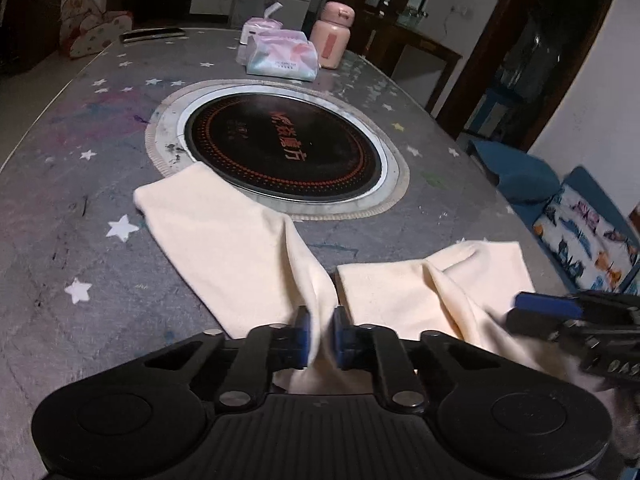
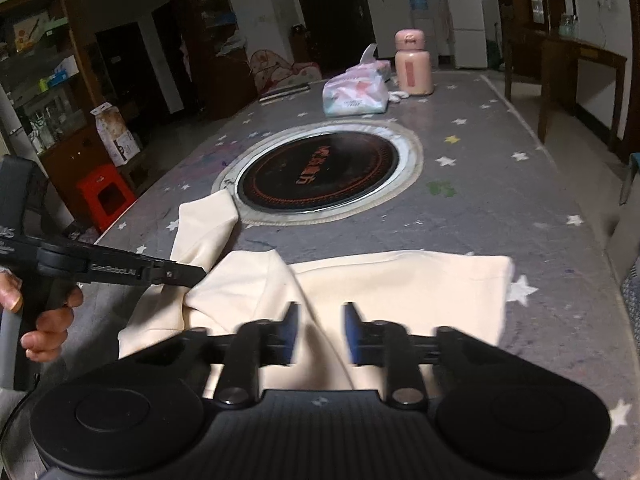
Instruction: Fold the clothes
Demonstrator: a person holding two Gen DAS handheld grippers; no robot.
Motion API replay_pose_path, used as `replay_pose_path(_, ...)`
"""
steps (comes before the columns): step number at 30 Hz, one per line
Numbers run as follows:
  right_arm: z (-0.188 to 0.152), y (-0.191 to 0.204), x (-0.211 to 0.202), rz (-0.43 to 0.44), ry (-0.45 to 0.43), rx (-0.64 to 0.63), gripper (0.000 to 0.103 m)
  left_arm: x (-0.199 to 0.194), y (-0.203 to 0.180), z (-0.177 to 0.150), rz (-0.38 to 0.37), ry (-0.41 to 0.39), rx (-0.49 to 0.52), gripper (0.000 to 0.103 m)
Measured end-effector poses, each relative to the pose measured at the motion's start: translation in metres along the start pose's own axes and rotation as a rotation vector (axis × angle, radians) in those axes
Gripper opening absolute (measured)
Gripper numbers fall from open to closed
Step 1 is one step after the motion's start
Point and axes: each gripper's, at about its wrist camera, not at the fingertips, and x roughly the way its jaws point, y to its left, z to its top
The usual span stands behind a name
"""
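A cream garment lies on the grey star-patterned table, with two leg-like parts spread apart; it also shows in the right wrist view. My left gripper is shut on a raised fold of the cream cloth at the near edge; it also shows from the side in the right wrist view, pinching the cloth. My right gripper is open just above the cloth, with nothing between its blue pads; it enters the left wrist view at the right edge.
A round black induction hob is set in the table's middle, its rim touched by one cloth end. Tissue packs and a pink jar stand at the far side. A red stool stands left of the table.
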Motion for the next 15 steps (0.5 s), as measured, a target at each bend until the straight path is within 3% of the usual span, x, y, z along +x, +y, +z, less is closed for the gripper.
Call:
replay_pose_path(5,0.005,0.009,0.030,0.032,0.025,-0.008,0.045,-0.017,0.004,-0.007,0.013,-0.030,-0.007,0.009)
replay_pose_path(10,0.006,0.012,0.052,0.058,0.055,0.000,0.041,-0.045,0.005,-0.017,0.039,-0.088,0.007,0.009)
replay_pose_path(12,0.004,0.015,0.054,0.062,0.058,-0.007,0.016,-0.056,0.007,-0.021,0.053,-0.107,0.005,0.009)
replay_pose_path(15,0.001,0.019,0.042,0.031,0.023,-0.026,0.008,-0.071,0.011,-0.031,0.084,-0.127,-0.003,0.009)
